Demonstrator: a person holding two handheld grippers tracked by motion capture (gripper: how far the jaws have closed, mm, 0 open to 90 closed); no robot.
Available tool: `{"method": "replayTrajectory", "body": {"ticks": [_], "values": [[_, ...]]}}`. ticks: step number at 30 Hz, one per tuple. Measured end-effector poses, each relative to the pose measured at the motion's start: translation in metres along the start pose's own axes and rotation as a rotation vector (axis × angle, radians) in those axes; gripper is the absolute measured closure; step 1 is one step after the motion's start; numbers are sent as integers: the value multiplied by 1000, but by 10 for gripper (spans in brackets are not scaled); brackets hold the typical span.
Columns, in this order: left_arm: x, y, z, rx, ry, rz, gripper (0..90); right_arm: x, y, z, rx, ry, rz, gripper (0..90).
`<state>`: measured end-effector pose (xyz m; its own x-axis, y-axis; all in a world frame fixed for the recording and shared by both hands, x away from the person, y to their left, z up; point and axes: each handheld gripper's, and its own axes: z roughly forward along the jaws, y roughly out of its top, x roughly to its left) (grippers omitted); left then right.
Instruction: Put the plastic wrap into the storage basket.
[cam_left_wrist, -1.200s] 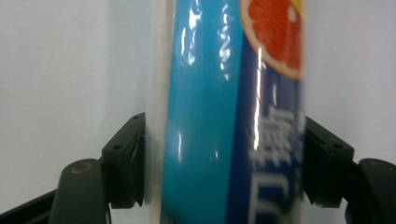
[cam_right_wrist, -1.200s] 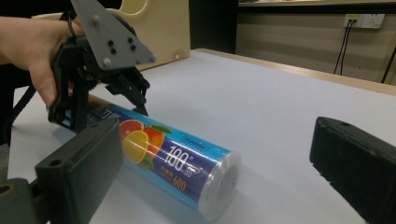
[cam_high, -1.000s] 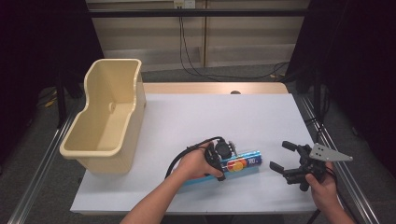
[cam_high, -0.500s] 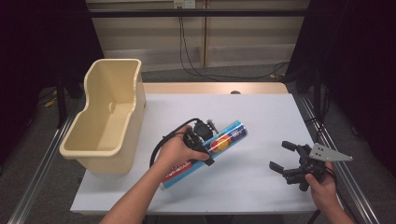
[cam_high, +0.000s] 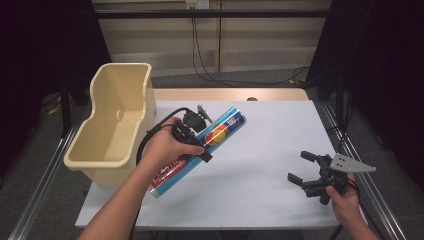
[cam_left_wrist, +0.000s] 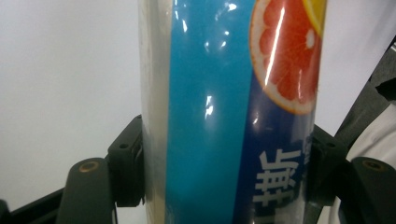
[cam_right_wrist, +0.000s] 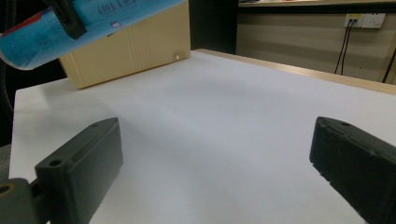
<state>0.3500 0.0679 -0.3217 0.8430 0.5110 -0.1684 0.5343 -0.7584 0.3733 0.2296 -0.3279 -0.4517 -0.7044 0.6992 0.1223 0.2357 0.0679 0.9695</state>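
While you carried it in the high view, the long blue roll of cling film sat clamped across its middle in your left hand-held gripper, lifted off the white desk and slanted, its far end raised toward the back and its red-labelled end dipping toward you. It hung just beside the cream plastic bin, which looked like its destination. To do that well, you needed to keep the grip firm, swing the roll until it ran along the bin's long axis, clear the near rim with the low end first, and let go only once it was down inside. Your right hand-held gripper waited well apart near the desk's right edge, jaws spread, holding nothing. Count there: one roll, one bin, two hand-held grippers.

Seen from the left gripper view, the roll stood upright between the two black jaws, both pressing its sides, with a grapefruit picture and white lettering on the wrap. One roll.

From the right gripper view, the two jaws stood wide apart over bare desk. The roll crossed the top left corner, in the air in front of the bin. One roll, one bin.
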Motion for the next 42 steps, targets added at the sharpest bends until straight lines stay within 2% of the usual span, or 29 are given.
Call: {"method": "replayTrajectory", "body": {"ticks": [10, 15, 21, 27, 36, 40, 42], "values": [[12, -7, -35, -11, 47, -44, 318, 0, 0, 0, 0, 0, 0, 21], [19, -11, -53, -15, 65, -82, 318, 1, 0, 0, -6, -3, -2, 21], [28, -20, -72, -14, 76, -137, 317, 1, 0, 0, -6, -3, -7, 22], [42, -34, -89, -24, 109, -193, 318, 2, 0, 0, -4, -3, -7, 22], [63, -57, -111, -39, 139, -299, 317, 3, 0, 0, -4, -4, -7, 22], [69, -65, -118, -27, 172, -311, 318, 3, 0, 0, -3, -4, -8, 21], [71, -68, -121, -25, 163, -337, 318, 3, 0, 0, -5, -4, -5, 21]]}}
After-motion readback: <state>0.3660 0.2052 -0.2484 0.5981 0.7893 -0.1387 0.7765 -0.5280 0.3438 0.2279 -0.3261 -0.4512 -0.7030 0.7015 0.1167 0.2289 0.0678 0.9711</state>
